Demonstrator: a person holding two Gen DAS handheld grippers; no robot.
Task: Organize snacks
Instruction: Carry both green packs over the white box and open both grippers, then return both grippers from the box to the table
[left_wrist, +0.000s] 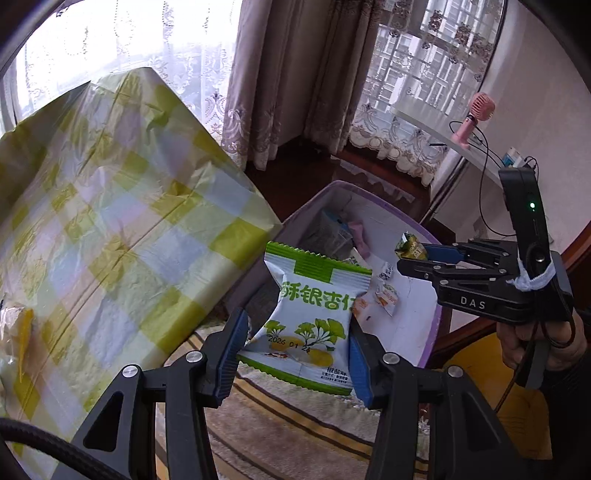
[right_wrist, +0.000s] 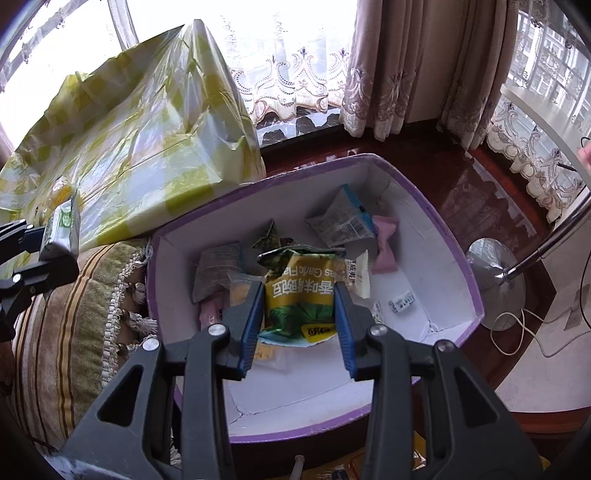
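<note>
My left gripper (left_wrist: 295, 343) is shut on a white-and-green ginkgo snack packet (left_wrist: 314, 314), held in the air beside the purple-rimmed white box (left_wrist: 432, 332). It also shows in the right wrist view (right_wrist: 59, 229) at far left. My right gripper (right_wrist: 299, 314) is shut on a green-and-yellow garlic pea packet (right_wrist: 299, 295), held over the box (right_wrist: 461, 266). In the left wrist view the right gripper (left_wrist: 410, 254) holds that packet (left_wrist: 408, 245) above the box. Several small snack packets (right_wrist: 343, 221) lie inside the box.
A table under a yellow-green checked plastic cloth (left_wrist: 110, 221) stands left of the box. A striped fringed cushion (right_wrist: 74, 325) lies beside the box. A chrome lamp base (right_wrist: 495, 288) and white cable lie on the dark wood floor at right. Curtains hang behind.
</note>
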